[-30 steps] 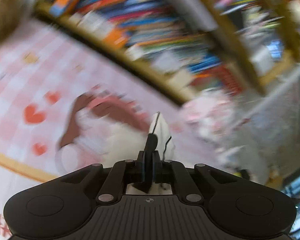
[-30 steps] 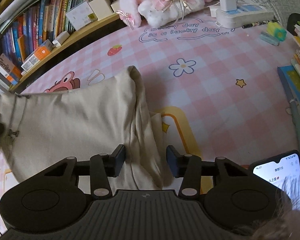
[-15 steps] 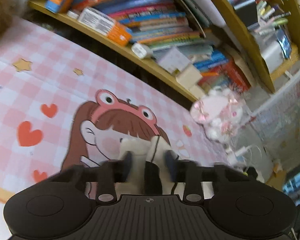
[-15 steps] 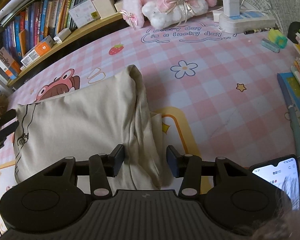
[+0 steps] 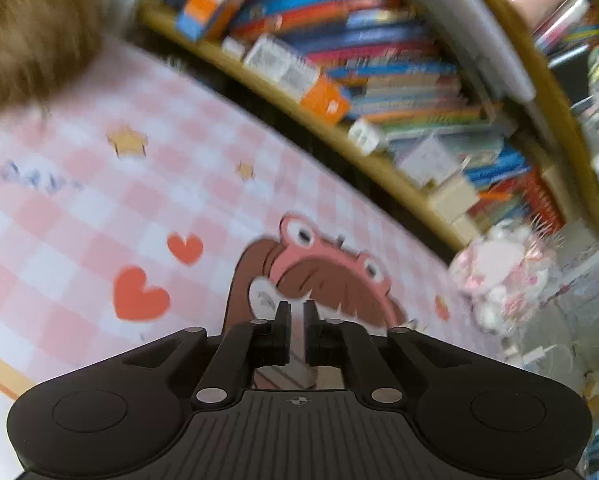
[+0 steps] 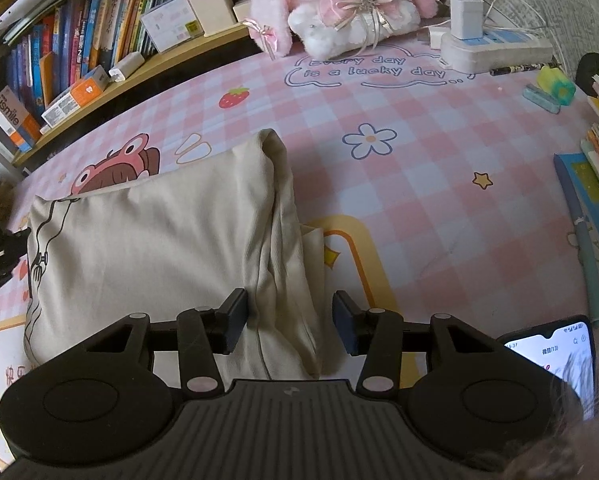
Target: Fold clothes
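Observation:
A cream garment (image 6: 159, 248) lies folded on the pink checked mat (image 6: 419, 200), with a thick fold along its right edge and a dark line drawing at its left edge. My right gripper (image 6: 289, 316) is open, its jaws either side of the garment's right fold near the front edge. My left gripper (image 5: 296, 320) is nearly shut with a narrow gap and holds nothing; it hovers over the mat's cartoon girl print (image 5: 319, 276). The garment does not show in the left wrist view.
A low bookshelf (image 6: 99, 52) runs along the mat's far side. A pink plush rabbit (image 6: 339, 4) and a power strip (image 6: 495, 48) sit at the back. A phone (image 6: 551, 356) lies front right; books (image 6: 595, 184) stack at the right. Brown fur (image 5: 31, 28) shows at left.
My left gripper let go of the garment's left corner, drew back from it and narrowed its jaws. The garment's left side dropped flat onto the mat. My right gripper stayed put and open.

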`<state>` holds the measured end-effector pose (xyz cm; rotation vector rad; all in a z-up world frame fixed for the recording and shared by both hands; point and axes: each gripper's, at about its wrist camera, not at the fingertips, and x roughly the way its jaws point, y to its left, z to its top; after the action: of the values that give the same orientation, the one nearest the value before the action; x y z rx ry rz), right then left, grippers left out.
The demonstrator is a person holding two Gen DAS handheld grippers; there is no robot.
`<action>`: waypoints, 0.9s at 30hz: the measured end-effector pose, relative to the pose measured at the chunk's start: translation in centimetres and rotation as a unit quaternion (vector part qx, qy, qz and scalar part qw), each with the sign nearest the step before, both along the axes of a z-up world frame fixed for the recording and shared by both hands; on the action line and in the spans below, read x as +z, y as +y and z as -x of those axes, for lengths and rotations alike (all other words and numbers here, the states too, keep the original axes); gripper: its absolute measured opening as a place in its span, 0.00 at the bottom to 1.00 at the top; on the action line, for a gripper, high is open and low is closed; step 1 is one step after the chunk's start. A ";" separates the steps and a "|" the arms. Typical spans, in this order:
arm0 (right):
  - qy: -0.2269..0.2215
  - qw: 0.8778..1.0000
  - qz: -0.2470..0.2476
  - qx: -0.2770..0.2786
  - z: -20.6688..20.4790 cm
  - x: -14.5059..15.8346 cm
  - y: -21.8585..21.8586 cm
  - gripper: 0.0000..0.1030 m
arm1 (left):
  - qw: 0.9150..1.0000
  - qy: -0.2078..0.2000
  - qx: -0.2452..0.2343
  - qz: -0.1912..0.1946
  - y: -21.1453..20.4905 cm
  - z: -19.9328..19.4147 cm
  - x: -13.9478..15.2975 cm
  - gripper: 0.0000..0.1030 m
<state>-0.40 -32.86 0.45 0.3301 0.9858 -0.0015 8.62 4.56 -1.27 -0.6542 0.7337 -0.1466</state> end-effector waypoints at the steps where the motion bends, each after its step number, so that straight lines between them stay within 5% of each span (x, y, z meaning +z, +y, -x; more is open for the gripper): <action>1: 0.000 1.000 0.000 0.001 0.0 0.0 0.0 0.43 | 1.000 -0.010 0.002 0.004 0.2 0.6 0.5 0.13; 9: -0.002 1.000 0.003 0.004 -0.1 0.0 0.0 0.46 | 0.998 -0.037 -0.014 -0.049 -1.5 6.0 3.3 0.61; 17: -0.010 1.000 -0.001 0.007 0.4 0.5 -0.4 0.58 | 0.995 -0.002 -0.015 -0.094 -4.4 9.3 3.0 0.76; 27: -0.031 0.998 -0.020 0.052 3.0 2.0 -0.3 0.68 | 0.995 0.020 0.003 -0.097 -6.7 12.3 2.4 0.83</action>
<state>-3.38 -33.17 2.40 0.3138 0.9421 0.1226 -3.69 -2.10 1.16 -0.4759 0.7738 -0.0557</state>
